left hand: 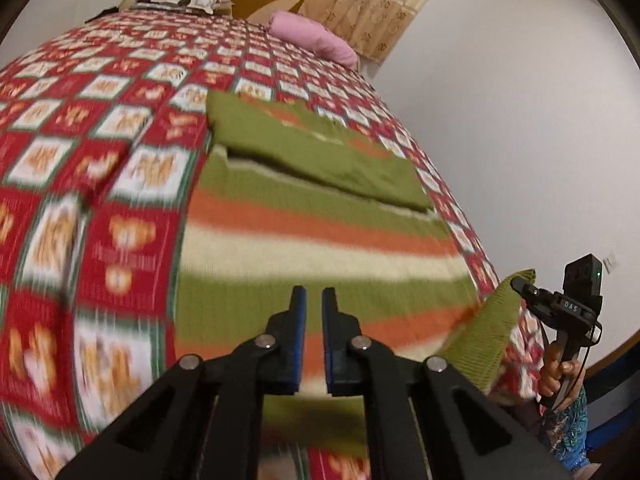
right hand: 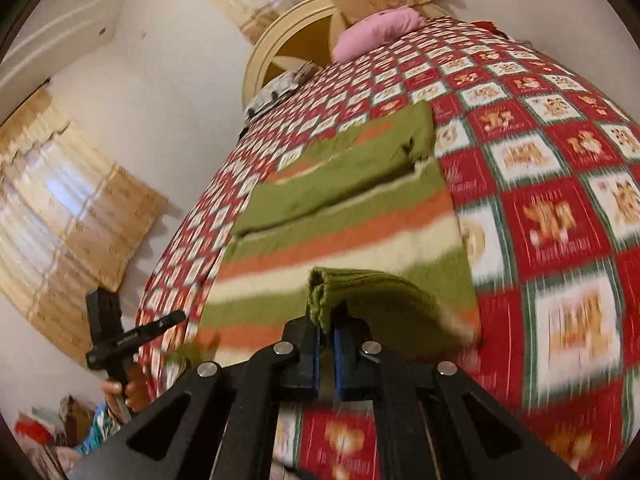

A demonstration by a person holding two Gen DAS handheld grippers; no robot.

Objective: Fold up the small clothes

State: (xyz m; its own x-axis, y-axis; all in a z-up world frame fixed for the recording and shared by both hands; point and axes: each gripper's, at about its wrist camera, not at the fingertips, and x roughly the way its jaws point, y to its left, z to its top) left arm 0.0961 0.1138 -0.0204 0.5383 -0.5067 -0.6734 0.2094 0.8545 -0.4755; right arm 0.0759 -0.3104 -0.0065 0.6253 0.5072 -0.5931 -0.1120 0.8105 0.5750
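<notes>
On red checked bedspread (left hand: 100,208): green-orange-cream striped knit garment (left hand: 320,240), sleeves folded.
Right gripper (right hand: 330,320) clamped on hem corner; left gripper (left hand: 314,300) nearly closed, apparently pinching hem.

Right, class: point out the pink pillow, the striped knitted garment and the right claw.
Pink pillow (left hand: 316,36), left wrist view, its middle.
Striped knitted garment (left hand: 320,236), left wrist view, orange stripe.
Right claw (right hand: 329,320), right wrist view, between fingertips.

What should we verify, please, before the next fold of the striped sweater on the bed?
1. Right gripper clamped on the hem: ok.
2. Left gripper holding the other hem corner: cannot tell; its jaws are shut, but the view is blurred.
3. Folded-over green part lying flat on the sweater: ok.
4. Sweater body spread flat on the bedspread: ok.
5. Pink pillow well apart from the sweater: ok.
</notes>
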